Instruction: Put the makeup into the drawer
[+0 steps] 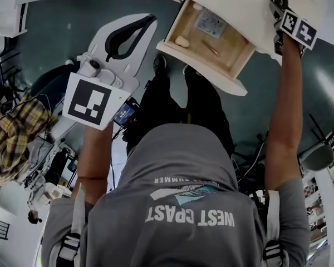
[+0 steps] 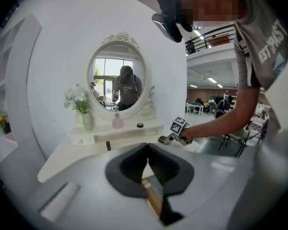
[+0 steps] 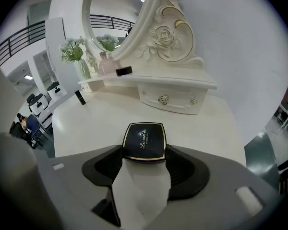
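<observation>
The right tongs [image 3: 144,151] press against both sides of a black compact [image 3: 144,140] lying flat on the white tabletop [image 3: 96,123], in front of the ornate mirror [image 3: 116,13]. The left tongs [image 2: 148,161], closed together and empty, hang beside the open wooden drawer [image 1: 203,70].

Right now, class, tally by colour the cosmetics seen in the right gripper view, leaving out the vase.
Black: 3 (compact, tube, small pot)
Pink: 1 (bottle)
Total: 4
</observation>
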The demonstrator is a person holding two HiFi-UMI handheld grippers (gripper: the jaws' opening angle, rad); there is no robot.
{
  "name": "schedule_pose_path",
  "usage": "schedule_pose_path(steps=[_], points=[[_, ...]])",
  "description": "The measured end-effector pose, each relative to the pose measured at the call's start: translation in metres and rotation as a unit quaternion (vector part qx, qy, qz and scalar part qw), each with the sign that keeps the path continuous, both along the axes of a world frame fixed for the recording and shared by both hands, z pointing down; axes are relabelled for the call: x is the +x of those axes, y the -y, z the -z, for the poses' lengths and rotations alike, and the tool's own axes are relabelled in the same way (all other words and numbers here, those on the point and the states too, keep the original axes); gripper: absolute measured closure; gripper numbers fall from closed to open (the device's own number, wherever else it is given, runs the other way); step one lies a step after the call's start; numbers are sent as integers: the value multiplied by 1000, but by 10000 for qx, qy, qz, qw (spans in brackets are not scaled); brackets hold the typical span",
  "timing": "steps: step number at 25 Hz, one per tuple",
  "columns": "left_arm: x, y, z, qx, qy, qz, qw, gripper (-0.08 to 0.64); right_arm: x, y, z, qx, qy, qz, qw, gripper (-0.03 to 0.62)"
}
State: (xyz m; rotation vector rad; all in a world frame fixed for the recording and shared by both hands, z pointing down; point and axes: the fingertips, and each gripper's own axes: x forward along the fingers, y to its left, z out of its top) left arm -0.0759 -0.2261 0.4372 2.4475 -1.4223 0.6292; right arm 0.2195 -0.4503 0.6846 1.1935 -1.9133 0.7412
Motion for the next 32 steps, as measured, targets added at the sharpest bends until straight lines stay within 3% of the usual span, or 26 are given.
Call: schedule_pose_path(steps=[10, 20, 32], points=[[-5, -10, 10, 190, -63, -43, 9998, 558, -11, -25, 37, 202, 166, 124, 9996, 304], [-26, -27, 27, 363, -155, -4, 9992, 558, -46, -90, 68, 183, 367, 313, 9987, 304], [-50, -48, 26, 463, -326, 118, 9983, 558, -96, -202, 44, -386, 458, 822, 9948, 304]])
